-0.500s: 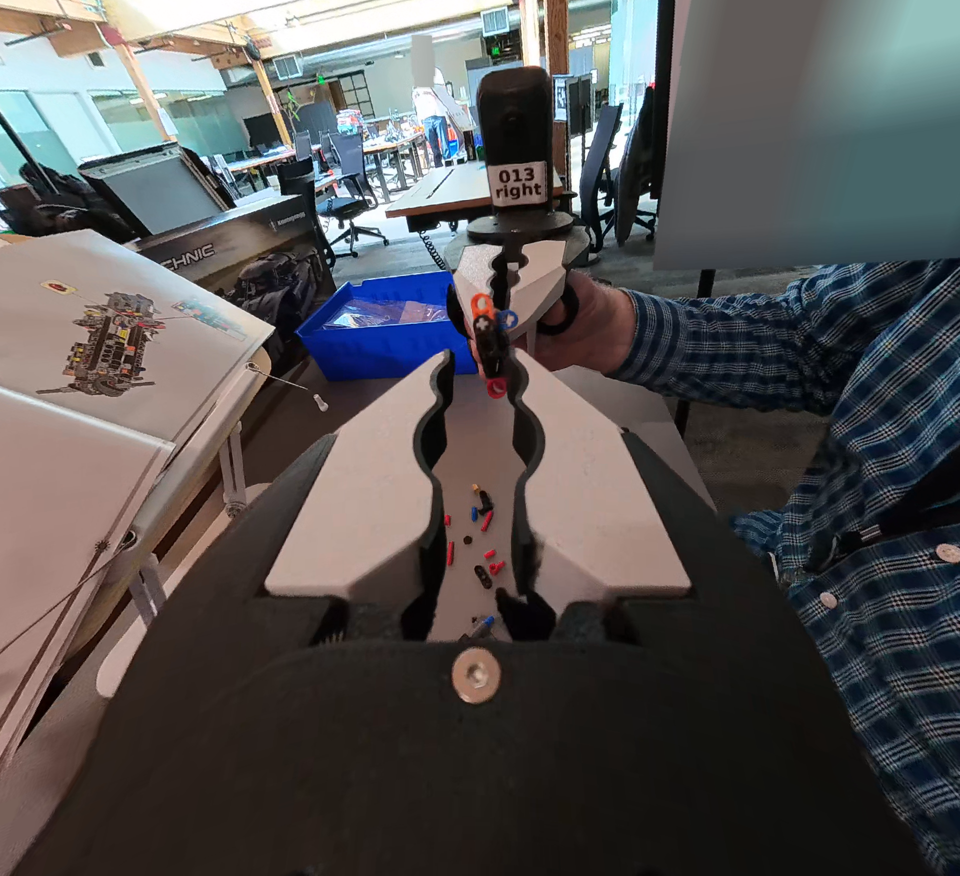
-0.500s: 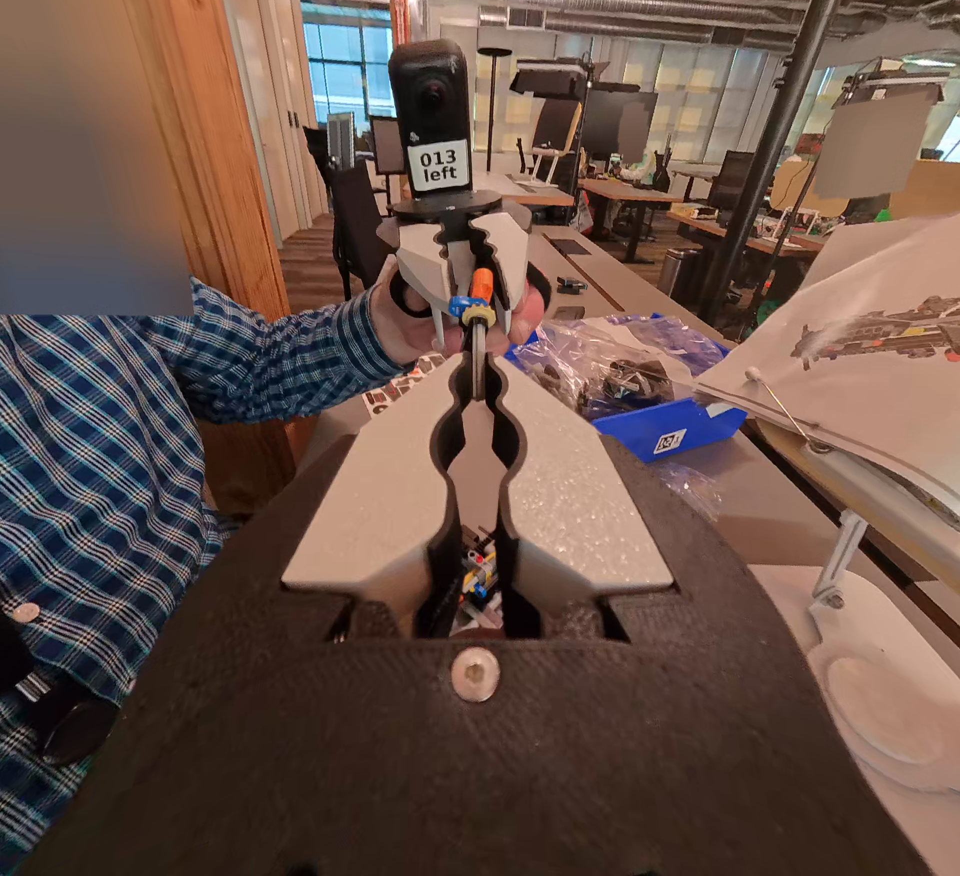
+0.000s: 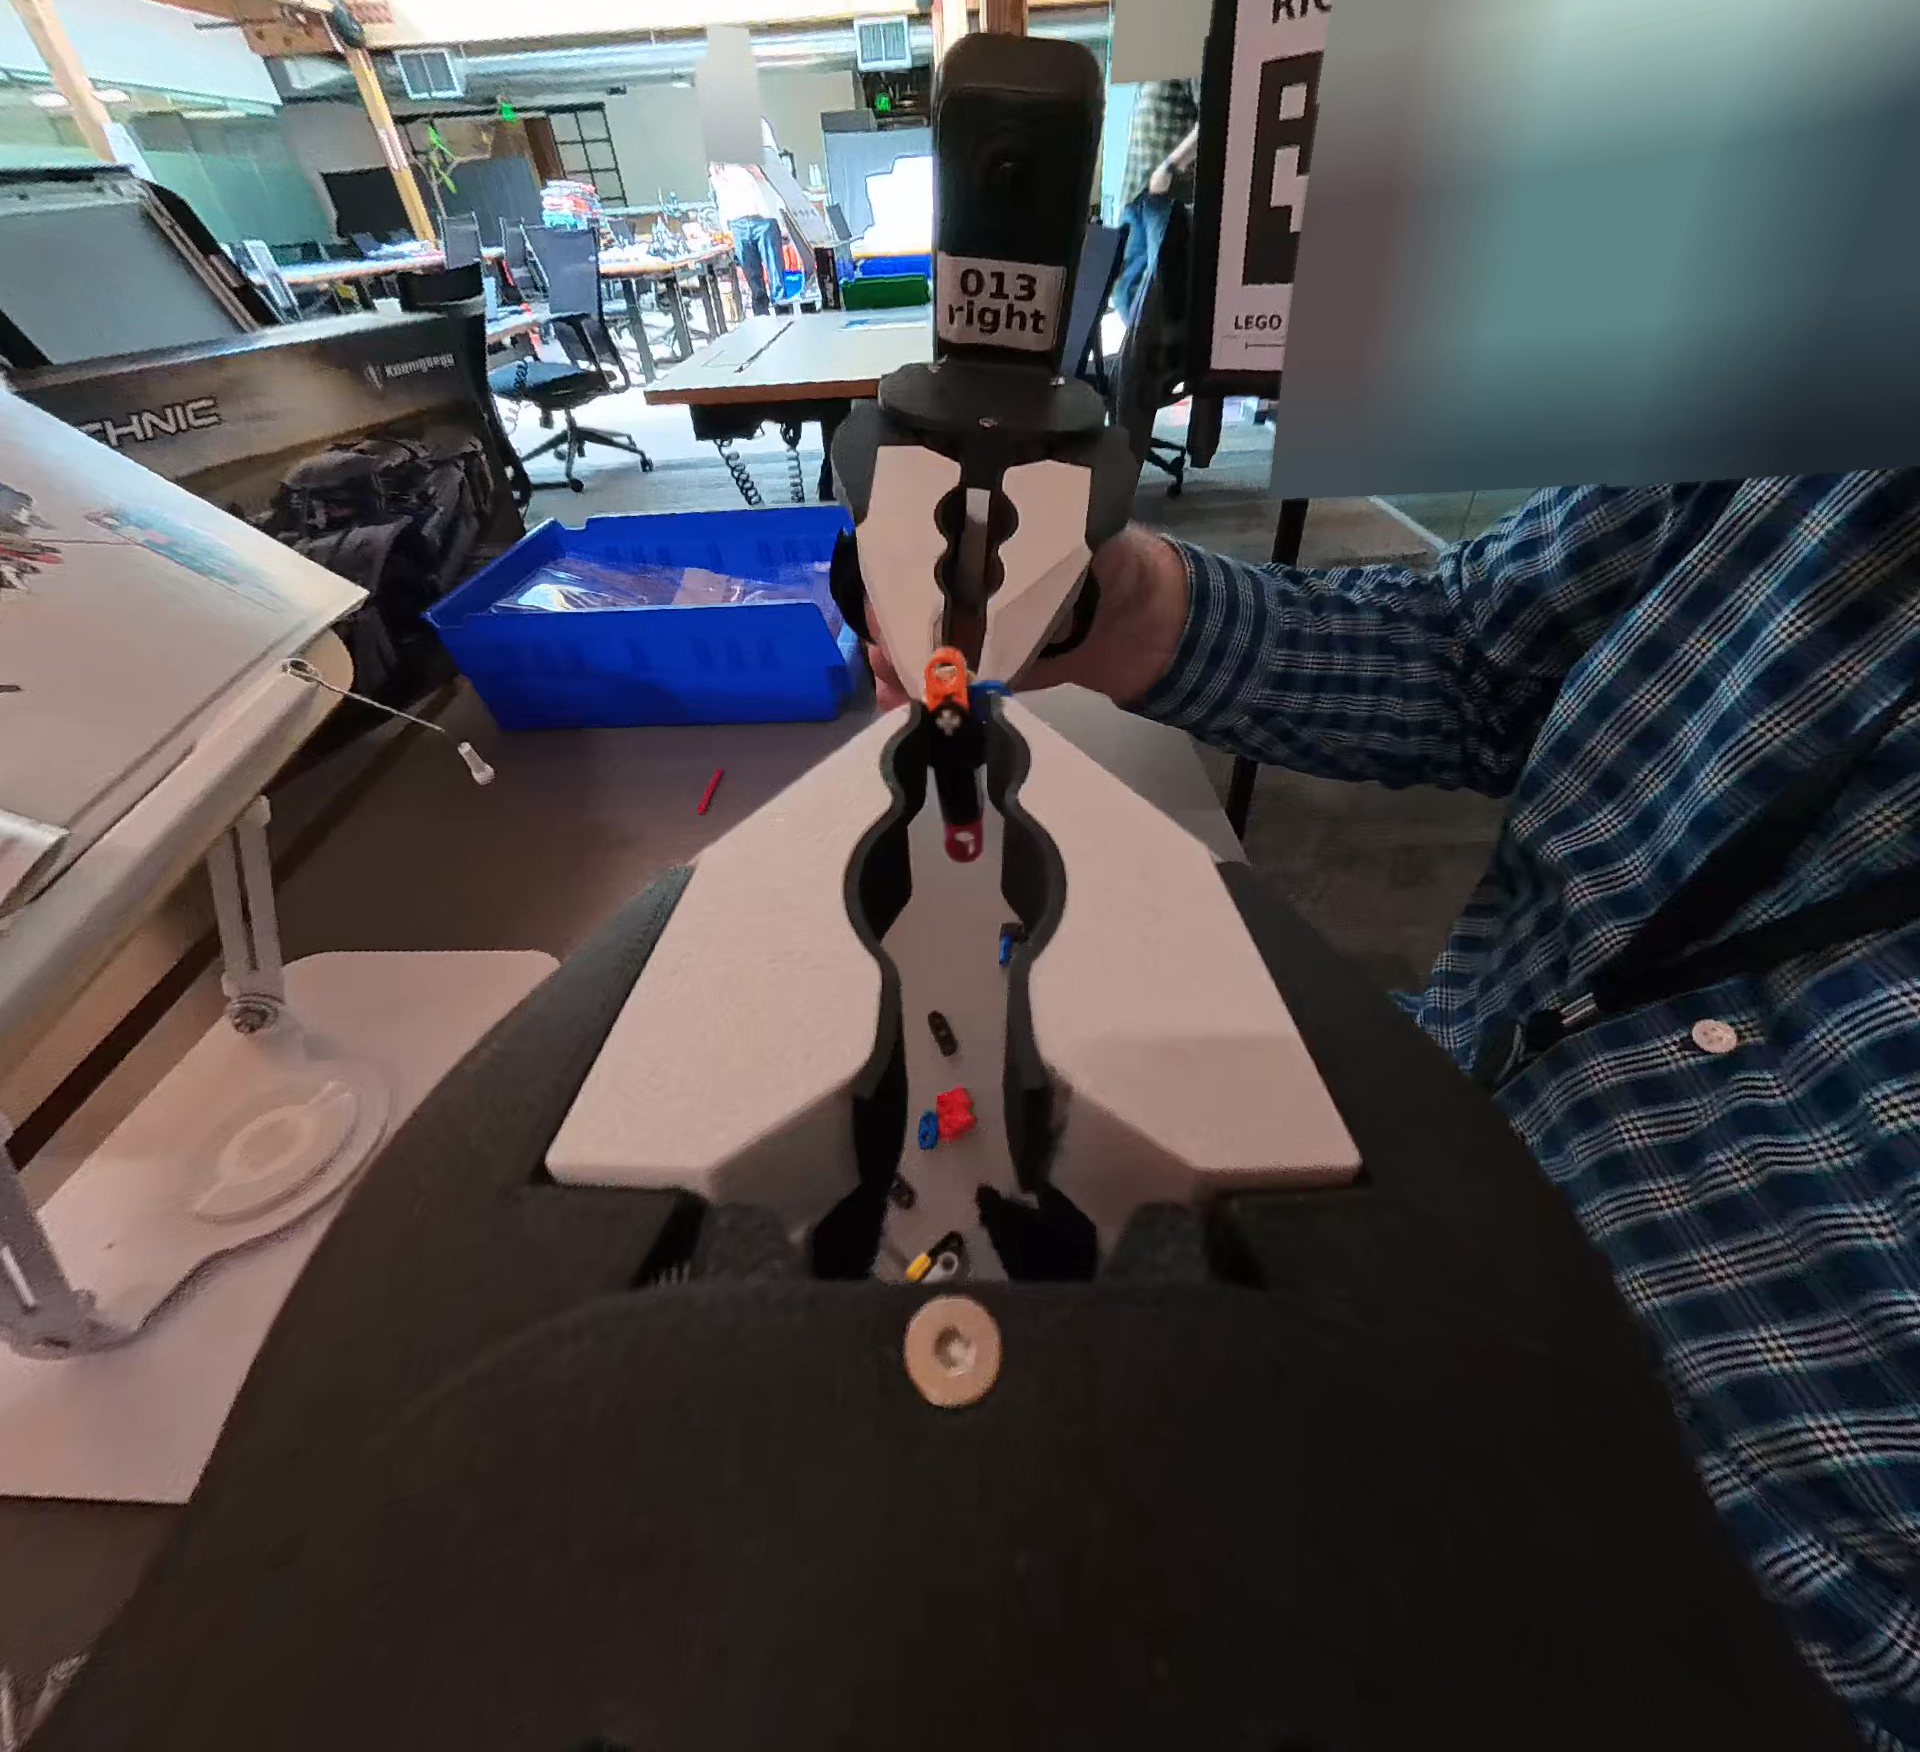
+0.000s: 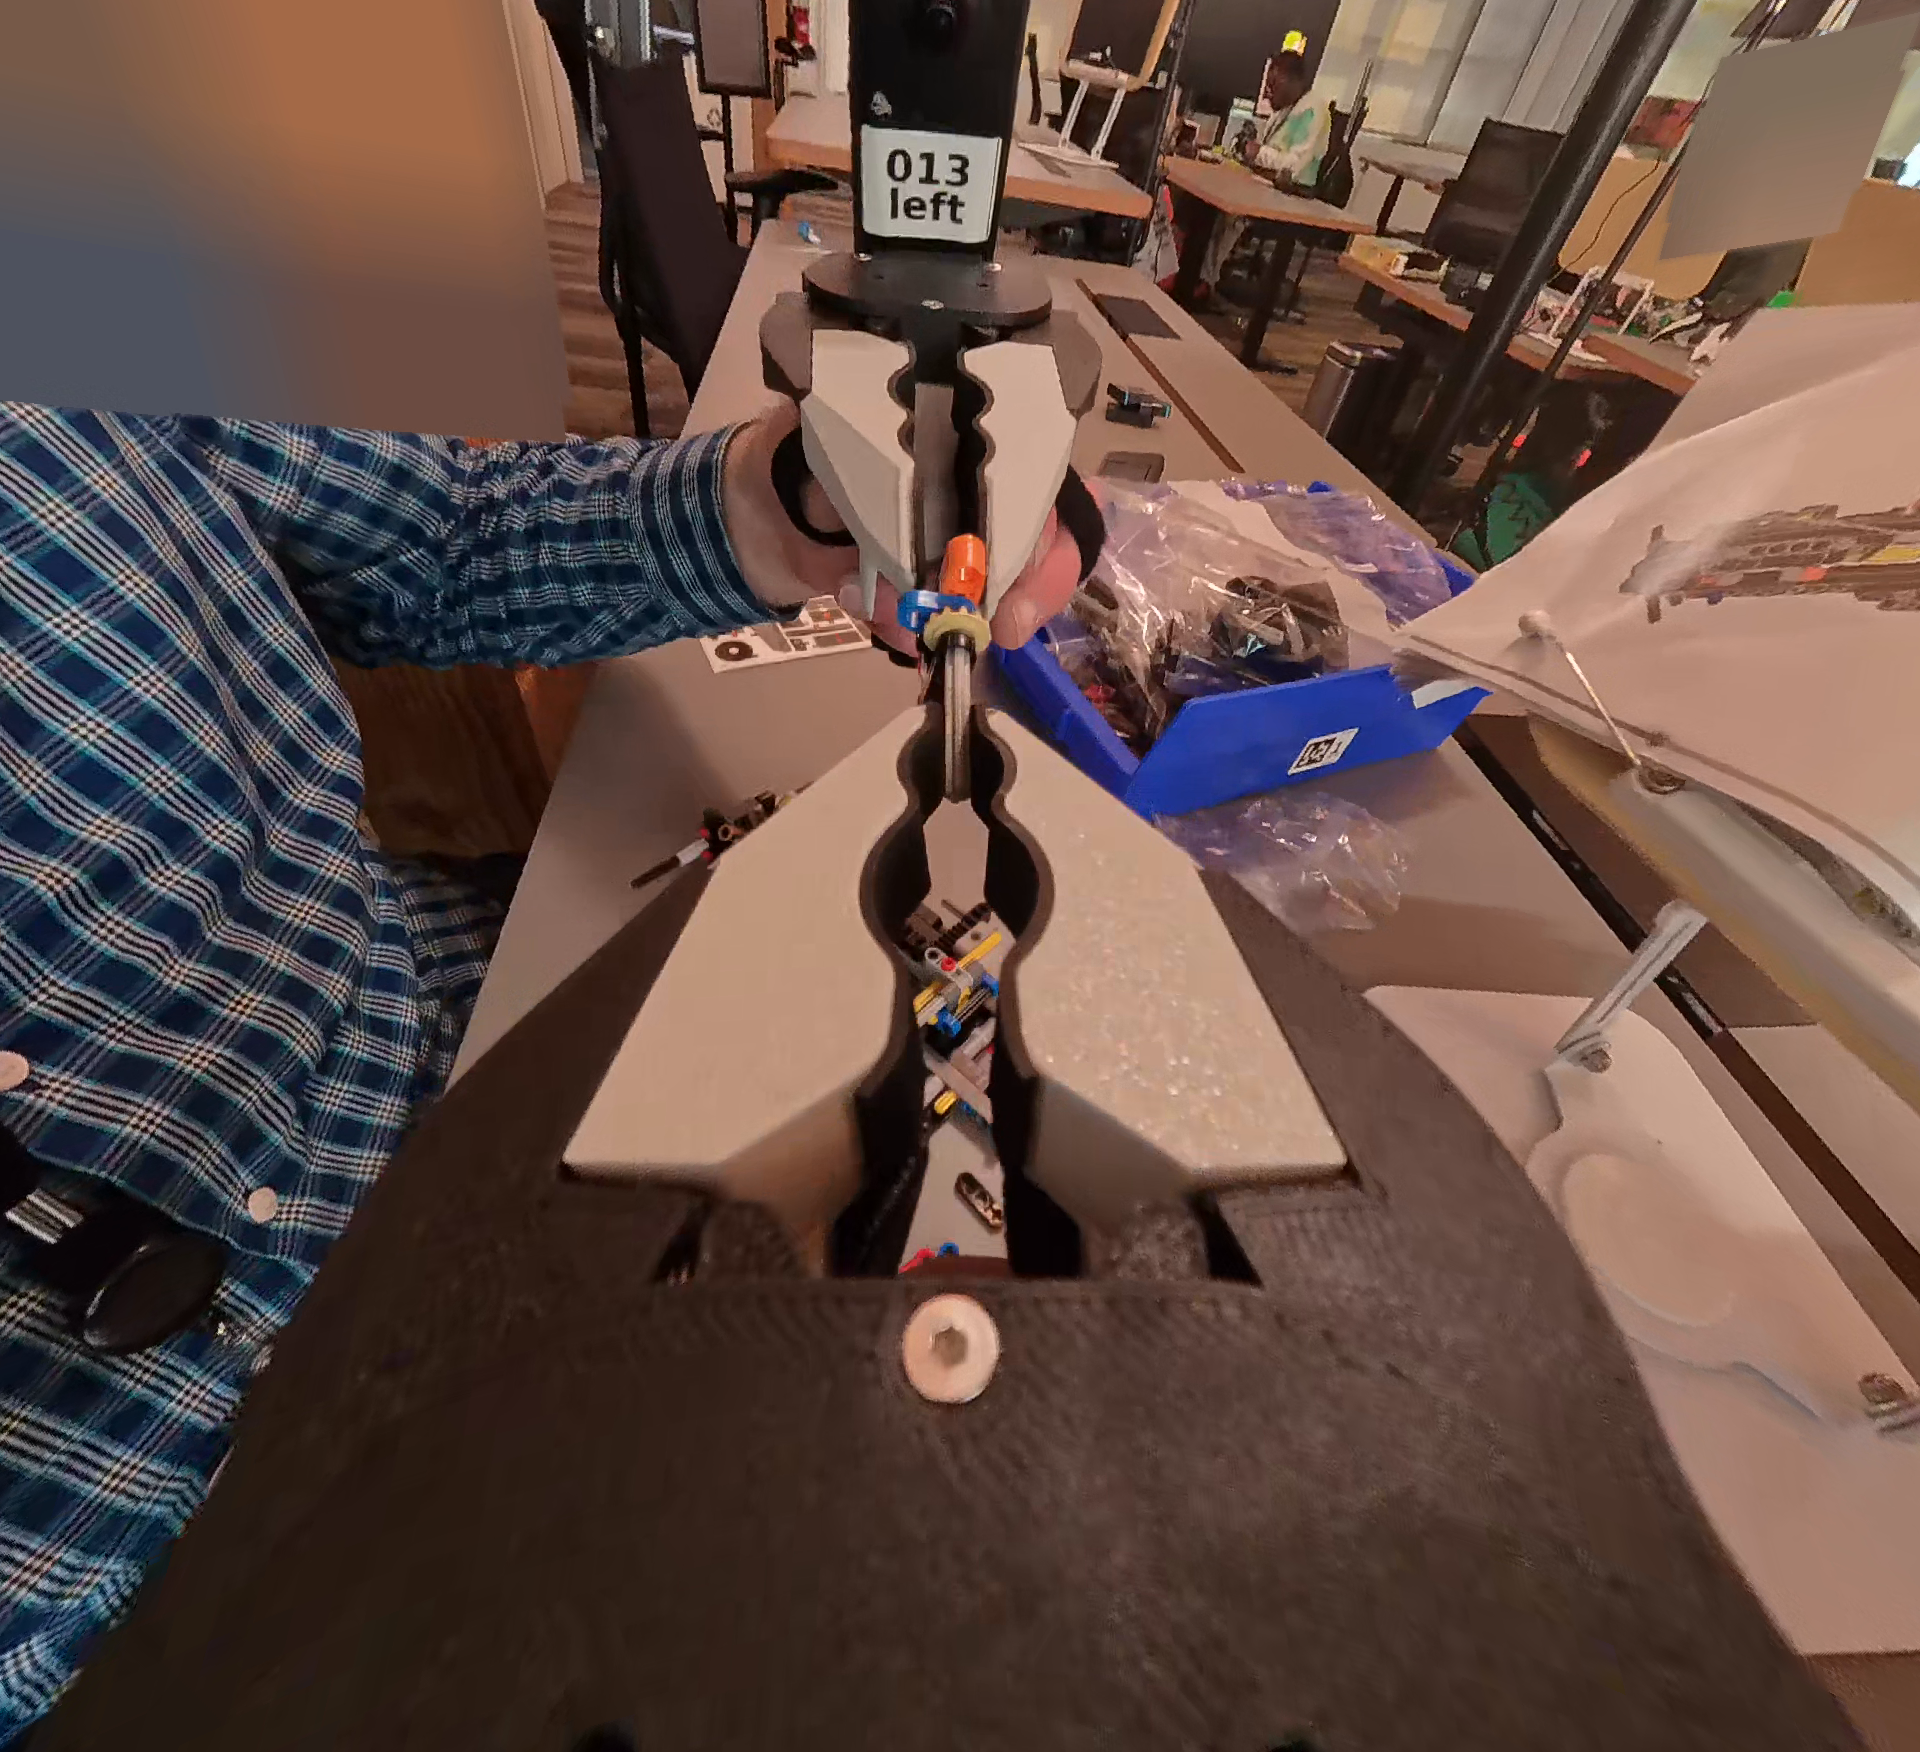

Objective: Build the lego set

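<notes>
In the left wrist view my left gripper is shut on a small lego assembly: a black piece with an orange connector on top and a red end. My right gripper faces it tip to tip. In the right wrist view my right gripper is shut on the assembly's thin grey axle. The left gripper opposite grips the orange connector, a blue piece and a tan gear. Both hold the assembly in the air above the table.
A blue bin with bagged parts stands behind. An open instruction booklet on a white stand is at the side. Loose small pieces and a partial build lie on the grey table below. A person's plaid sleeves flank the grippers. Only a small space, under 4 cm, lies between the two pairs of fingers.
The two grippers have come closer together. The assembly now sits deeper between my left fingertips. Both wrist views have tilted down a little toward the table.
</notes>
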